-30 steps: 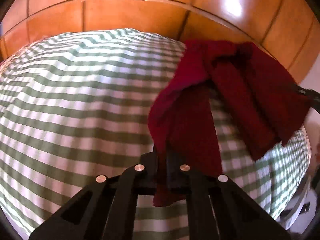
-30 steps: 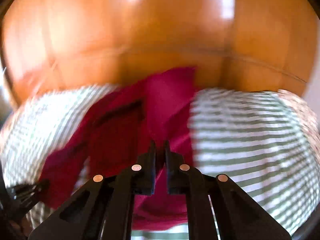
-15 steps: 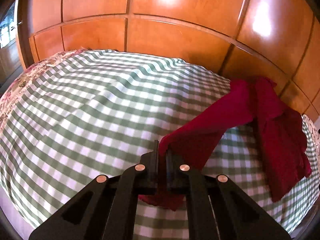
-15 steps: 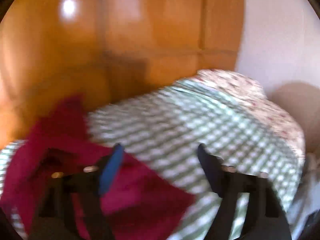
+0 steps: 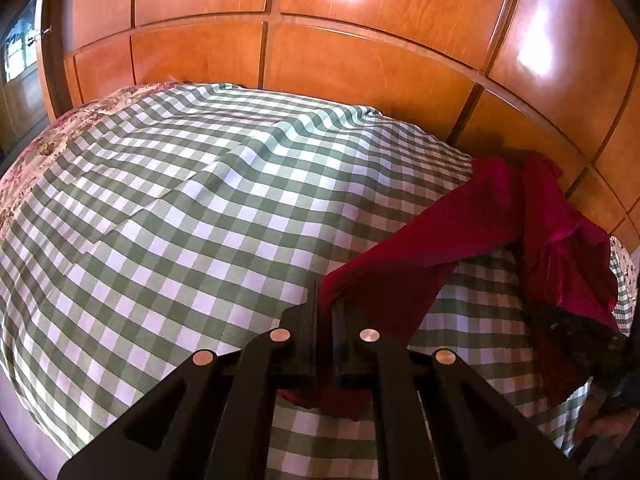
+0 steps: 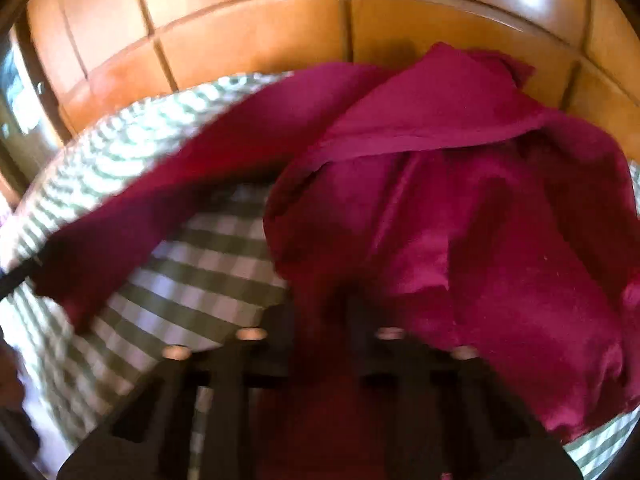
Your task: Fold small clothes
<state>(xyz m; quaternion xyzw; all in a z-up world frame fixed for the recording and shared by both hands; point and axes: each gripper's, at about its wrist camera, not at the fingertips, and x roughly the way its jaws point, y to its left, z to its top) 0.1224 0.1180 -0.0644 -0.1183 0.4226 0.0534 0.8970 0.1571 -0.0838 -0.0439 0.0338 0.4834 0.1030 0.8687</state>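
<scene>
A dark red garment lies partly spread on the green-and-white checked bedcover. My left gripper is shut on one corner of it, and the cloth runs taut up to the right. The rest bunches near the wall, with dark lace trim hanging at the right. In the blurred right wrist view the red garment fills the middle and right. My right gripper is low over it, jaws together, with red cloth pinched between them. A strip of the garment stretches left across the checked bedcover.
A glossy wooden panel wall stands right behind the bed. A floral quilt edges the checked cover at the far left. A person's hand shows at the lower right. The bed's near edge drops off at the lower left.
The left gripper drew its corner leftward, stretching the garment out. The right gripper let go, swung right with jaws wide, then came back down and shut on the cloth.
</scene>
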